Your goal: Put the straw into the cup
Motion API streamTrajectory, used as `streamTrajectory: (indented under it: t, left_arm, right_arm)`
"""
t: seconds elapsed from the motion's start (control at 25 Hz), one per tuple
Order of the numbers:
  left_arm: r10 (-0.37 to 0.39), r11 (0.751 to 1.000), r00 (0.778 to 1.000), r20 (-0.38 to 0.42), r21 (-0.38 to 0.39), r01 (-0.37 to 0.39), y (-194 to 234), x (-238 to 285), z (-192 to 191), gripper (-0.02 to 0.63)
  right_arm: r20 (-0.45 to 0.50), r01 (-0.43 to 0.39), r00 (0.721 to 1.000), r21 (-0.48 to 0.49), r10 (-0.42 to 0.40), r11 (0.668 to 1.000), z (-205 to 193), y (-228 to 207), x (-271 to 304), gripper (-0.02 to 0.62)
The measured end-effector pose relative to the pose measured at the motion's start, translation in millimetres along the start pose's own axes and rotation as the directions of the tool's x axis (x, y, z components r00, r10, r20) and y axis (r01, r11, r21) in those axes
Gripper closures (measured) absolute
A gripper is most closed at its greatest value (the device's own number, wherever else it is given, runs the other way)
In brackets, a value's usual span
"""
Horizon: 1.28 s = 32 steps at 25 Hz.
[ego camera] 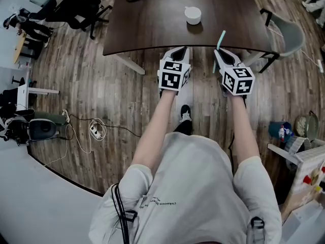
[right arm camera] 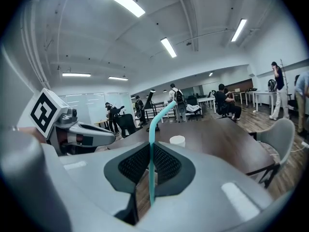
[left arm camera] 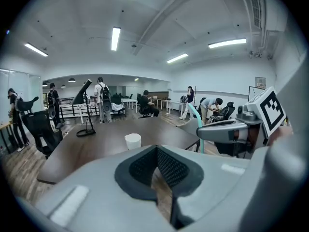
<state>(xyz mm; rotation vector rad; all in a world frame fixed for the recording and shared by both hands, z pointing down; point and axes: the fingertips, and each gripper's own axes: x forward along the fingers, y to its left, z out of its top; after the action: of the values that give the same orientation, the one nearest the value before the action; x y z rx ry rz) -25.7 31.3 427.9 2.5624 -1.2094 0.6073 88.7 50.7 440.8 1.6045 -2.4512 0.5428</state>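
One straw (right arm camera: 151, 129), one cup (ego camera: 193, 15), two grippers, one table (ego camera: 147, 27). Straw is teal and pinched between the closed jaws of the right gripper (right arm camera: 149, 151). Its long axis runs up out of the jaw tips, and the bent upper end leans right and toward the far side. Left gripper (left arm camera: 157, 150) has its jaws together with nothing in them. Both grippers are held at the table's near edge. The cup stands upright farther in on the table, well apart from the straw tip and slightly to its left.
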Motion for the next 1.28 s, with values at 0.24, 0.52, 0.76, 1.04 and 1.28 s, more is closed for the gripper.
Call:
streamTrajectory:
  t: [0.24,0.52,0.76,1.04,1.28]
  left_arm:
    - [-0.021,1.0,1.0,0.0,0.011,0.021,40.3,27.5,11.6,0.606]
    - [-0.055,0.998,0.998,0.033,0.025,0.054,80.7,51.0,26.3,0.604]
    - [-0.089,0.995,0.996,0.022,0.057,0.088,93.8,66.9,29.8,0.604]
    - [-0.109,0.993,0.994,0.024,0.057,0.108,98.9,89.9,37.1,0.604]
    - [-0.091,0.995,0.996,0.001,0.043,0.091,111.1,108.1,31.3,0.604]
  right_arm:
    - [0.005,0.015,1.0,0.017,-0.015,1.0,15.8,-8.9,47.7,0.546]
    - [-0.001,0.03,1.0,0.023,-0.03,0.999,26.5,-20.3,87.9,0.546]
    - [-0.006,0.047,0.999,0.061,-0.047,0.997,32.6,-26.8,108.2,0.546]
    - [0.005,0.052,0.999,0.089,-0.052,0.995,38.5,-45.5,125.6,0.546]
    - [0.001,0.024,1.0,0.07,-0.024,0.997,46.7,-59.9,151.6,0.546]
